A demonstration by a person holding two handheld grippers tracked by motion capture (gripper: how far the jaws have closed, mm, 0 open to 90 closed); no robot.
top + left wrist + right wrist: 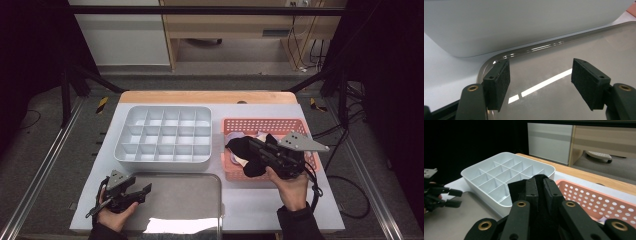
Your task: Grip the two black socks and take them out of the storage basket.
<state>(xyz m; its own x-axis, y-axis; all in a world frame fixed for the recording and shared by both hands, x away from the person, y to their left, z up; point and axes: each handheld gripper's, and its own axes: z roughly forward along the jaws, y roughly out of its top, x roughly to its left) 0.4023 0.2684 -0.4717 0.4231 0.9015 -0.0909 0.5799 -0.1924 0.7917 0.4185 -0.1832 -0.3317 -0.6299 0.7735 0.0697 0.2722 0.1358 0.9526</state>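
Right tongs [248, 146] pinching soft black cloth [239, 145] (limp, folded), perforated pink basket [260, 124]

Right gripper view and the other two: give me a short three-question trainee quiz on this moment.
1. True or false: the right gripper is shut on a black cloth item.
2. Above which container does the right gripper hold it? A) white compartmented plastic organiser tray B) pink perforated plastic basket C) flat metal tray
3. Fill in: the left gripper hovers over the flat metal tray with its jaws ____.

Key: 1 true; 2 B; 3 open.
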